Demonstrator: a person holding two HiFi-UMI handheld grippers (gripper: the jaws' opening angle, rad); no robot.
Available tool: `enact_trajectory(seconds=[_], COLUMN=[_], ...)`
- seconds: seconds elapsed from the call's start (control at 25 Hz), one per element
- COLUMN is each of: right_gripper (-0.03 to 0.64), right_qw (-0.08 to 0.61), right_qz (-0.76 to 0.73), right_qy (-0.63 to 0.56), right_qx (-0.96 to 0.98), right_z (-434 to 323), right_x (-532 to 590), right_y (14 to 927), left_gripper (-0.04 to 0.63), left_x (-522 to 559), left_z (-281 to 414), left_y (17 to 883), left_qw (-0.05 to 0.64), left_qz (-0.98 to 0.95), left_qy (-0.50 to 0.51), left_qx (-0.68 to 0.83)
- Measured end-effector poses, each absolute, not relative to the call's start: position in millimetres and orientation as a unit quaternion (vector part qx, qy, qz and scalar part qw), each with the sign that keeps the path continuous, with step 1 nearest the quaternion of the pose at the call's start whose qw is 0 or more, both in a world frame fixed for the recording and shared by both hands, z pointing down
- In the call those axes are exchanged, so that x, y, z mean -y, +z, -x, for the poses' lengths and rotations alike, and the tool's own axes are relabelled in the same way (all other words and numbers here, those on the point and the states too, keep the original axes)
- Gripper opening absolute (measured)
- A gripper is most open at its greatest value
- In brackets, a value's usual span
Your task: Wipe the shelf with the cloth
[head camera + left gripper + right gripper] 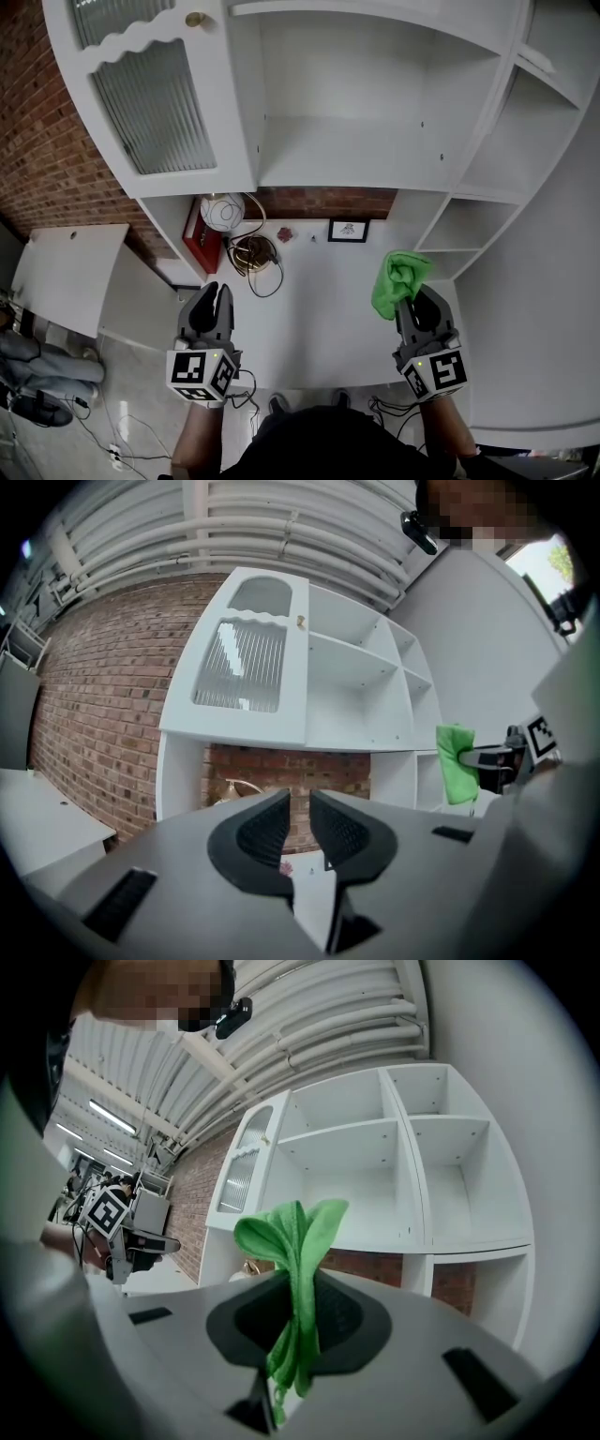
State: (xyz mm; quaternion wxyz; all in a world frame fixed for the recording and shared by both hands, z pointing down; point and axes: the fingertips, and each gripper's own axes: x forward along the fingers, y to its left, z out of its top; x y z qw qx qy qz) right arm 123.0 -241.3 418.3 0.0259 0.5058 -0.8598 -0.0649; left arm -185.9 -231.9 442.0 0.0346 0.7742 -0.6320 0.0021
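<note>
Right gripper view: found the right gripper (298,1283) clamped on the green cloth (298,1241), a bunched tuft standing above the jaws and a tail hanging below. Held it below and in front of the shelf (356,155), well short of the open board. Saw the left gripper (298,810) also below the shelf, off to its left, jaws nearly together on nothing. Judged the wipe not yet begun. Needed to lift to the shelf, press the loose tuft flat on the board, and sweep from back wall to front edge without slackening the grip.
</note>
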Motion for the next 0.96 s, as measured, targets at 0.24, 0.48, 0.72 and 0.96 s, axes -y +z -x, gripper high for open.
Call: enact_trajectory(seconds=[0.24,0.48,0.72,0.96], right_gripper=[0.046,0.046,0.046,0.046], right_qw=[0.02,0.011,0.013,0.013], right_qz=[-0.513,-0.518,-0.519,-0.519], right_qy=[-0.065,-0.055,-0.059,-0.062], right_qx=[0.856,0.854,0.853,0.853], right_z=[-127,-129,-130,-133], right_x=[241,242,241,243], right_y=[416,417,417,417], left_gripper=[0.064,0.064,0.064,0.064], left_x=[233,236,237,239], left_z=[181,178,174,171], left_y=[438,435,435,436], left_qw=[0.032,0.032,0.03,0.031], left_qz=[-0.78,-0.782,-0.784,-0.783], left_qy=[-0.003,-0.008,-0.01,-0.01], left_qx=[0.624,0.623,0.62,0.621])
